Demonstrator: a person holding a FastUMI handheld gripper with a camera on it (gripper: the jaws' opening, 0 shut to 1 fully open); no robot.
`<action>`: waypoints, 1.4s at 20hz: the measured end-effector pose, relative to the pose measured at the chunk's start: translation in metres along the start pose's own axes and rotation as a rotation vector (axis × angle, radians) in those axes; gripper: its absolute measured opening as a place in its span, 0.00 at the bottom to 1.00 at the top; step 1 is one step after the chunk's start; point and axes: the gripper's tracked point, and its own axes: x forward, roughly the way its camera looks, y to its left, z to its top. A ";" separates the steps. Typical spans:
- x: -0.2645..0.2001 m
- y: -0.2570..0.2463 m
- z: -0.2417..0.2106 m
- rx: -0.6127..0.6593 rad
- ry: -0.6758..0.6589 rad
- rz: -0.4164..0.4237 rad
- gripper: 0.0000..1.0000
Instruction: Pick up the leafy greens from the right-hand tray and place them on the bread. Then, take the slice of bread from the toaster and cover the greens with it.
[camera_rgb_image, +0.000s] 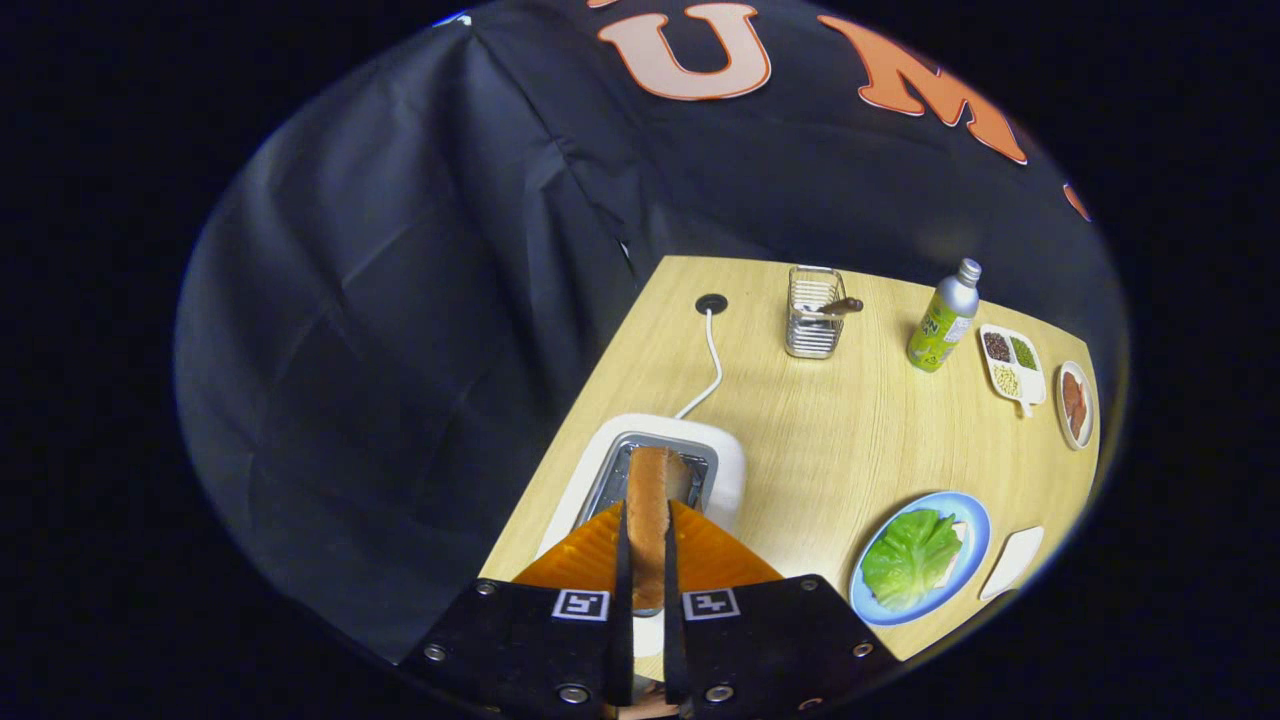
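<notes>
My gripper (648, 515) is shut on a slice of bread (650, 500), held edge-on between both fingers just above the slot of the white toaster (725, 465). To the right, on the wooden table (830, 440), a blue plate (975, 530) carries the leafy greens (908, 555) lying on top of another slice of bread, of which only a pale corner shows. A white tray (1012, 560) lies just right of the plate.
The toaster's white cord (712, 365) runs to a hole at the table's back. A wire utensil holder (812, 315), a green bottle (942, 320), a small divided dish (1012, 365) and a small plate of brown food (1075, 403) stand along the far side.
</notes>
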 end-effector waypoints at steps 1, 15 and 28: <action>-0.007 -0.001 -0.001 0.007 -0.008 0.012 0.13; -0.084 -0.065 0.002 0.130 -0.173 0.200 0.12; -0.102 -0.169 -0.032 0.297 -0.219 0.217 0.12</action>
